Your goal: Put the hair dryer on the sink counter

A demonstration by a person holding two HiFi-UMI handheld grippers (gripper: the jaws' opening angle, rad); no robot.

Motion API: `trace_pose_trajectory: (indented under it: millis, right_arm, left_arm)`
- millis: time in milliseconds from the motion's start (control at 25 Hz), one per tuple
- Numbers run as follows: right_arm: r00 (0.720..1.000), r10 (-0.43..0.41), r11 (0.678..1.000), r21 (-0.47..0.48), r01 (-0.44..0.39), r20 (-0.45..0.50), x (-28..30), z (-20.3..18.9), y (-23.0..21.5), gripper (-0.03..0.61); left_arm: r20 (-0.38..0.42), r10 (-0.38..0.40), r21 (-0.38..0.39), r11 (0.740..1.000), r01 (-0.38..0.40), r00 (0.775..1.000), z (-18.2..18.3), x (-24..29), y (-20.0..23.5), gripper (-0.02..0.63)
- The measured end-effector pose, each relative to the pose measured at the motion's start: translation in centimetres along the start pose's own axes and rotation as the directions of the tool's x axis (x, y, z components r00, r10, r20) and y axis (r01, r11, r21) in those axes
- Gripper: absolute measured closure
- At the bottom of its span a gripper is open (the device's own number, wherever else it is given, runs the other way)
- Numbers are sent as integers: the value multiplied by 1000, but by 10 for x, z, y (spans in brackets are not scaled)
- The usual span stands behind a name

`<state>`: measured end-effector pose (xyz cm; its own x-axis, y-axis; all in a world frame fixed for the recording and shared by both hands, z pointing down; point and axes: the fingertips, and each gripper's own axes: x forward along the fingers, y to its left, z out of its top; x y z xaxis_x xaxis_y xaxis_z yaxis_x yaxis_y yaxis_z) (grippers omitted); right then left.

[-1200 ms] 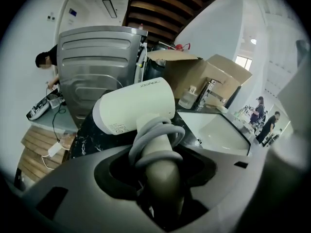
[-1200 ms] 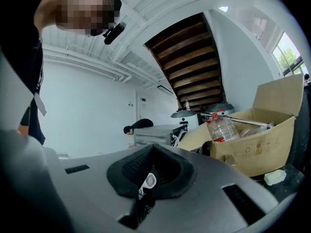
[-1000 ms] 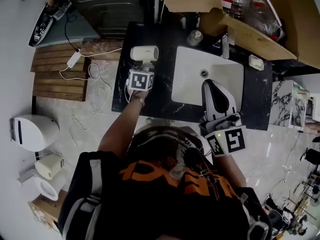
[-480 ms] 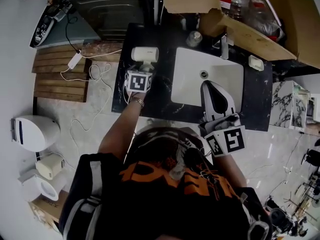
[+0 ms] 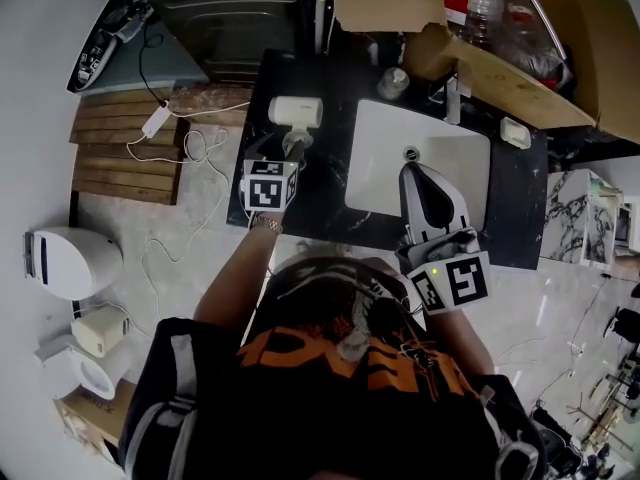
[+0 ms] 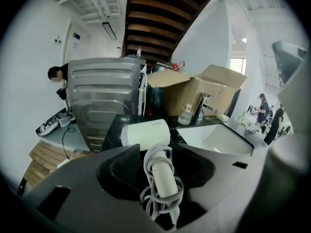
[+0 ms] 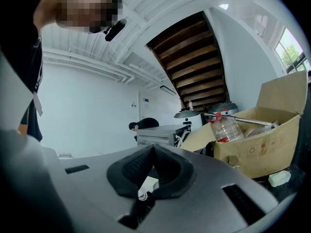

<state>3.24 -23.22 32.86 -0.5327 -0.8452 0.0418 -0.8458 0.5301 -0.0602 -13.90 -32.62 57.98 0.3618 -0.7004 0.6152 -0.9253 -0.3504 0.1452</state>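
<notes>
The white hair dryer [image 5: 295, 112] lies on the black sink counter [image 5: 320, 200], left of the basin, its cord wound round the handle. My left gripper [image 5: 288, 161] hovers just in front of it, raised off the counter. In the left gripper view the dryer [image 6: 146, 132] lies beyond the left gripper [image 6: 163, 152]; its handle shows through the gap and neither pad touches it. These jaws have just been closing and still stand apart. My right gripper [image 5: 419, 172] hangs over the basin's front edge, and in its own view the right gripper [image 7: 153, 147] has its pads meeting on nothing.
A white basin [image 5: 440, 148] with a faucet [image 5: 452, 93] fills the counter's middle. Behind it stand a small jar [image 5: 392, 78], a soap dish [image 5: 515, 128] and an open cardboard box [image 5: 500, 58] with bottles. A metal appliance [image 5: 230, 8] stands behind the counter's left end; a cable [image 5: 190, 148] trails on the floor.
My left gripper has drawn back from the hair dryer toward the person and risen; the dryer stays lying on the counter. The right gripper has not moved.
</notes>
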Motion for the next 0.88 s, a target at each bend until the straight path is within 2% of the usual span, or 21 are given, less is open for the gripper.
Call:
trace_pose_trajectory:
  millis: [40, 200, 360, 480, 600, 760, 880]
  right_arm:
    - [1000, 1, 1000, -1, -1, 1, 0, 0, 0, 566]
    - [1000, 8, 1000, -2, -8, 1, 0, 0, 0, 565]
    - [1000, 18, 1000, -2, -18, 7, 0, 2, 3, 566]
    - [999, 28, 1000, -5, -28, 16, 0, 4, 6, 565]
    - [999, 30, 1000, -6, -30, 23, -2, 6, 7, 565]
    - [999, 24, 1000, -4, -24, 29, -6, 8, 7, 566]
    - [999, 20, 1000, -1, -20, 32, -8, 8, 6, 566]
  left_arm:
    - [30, 3, 13, 1000, -4, 1000, 5, -10, 0, 408]
    - [142, 0, 27, 1000, -4, 990, 24, -47, -5, 461]
    - [247, -46, 137, 991, 12, 968, 46, -69, -28, 572]
    - [281, -71, 211, 977, 11, 957, 59, -80, -45, 583]
    - [306, -124, 241, 969, 50, 944, 72, -93, -67, 591]
    - [381, -233, 219, 963, 158, 894, 96, -119, -98, 591]
    - [392, -258, 265, 951, 160, 883, 105, -128, -114, 591]
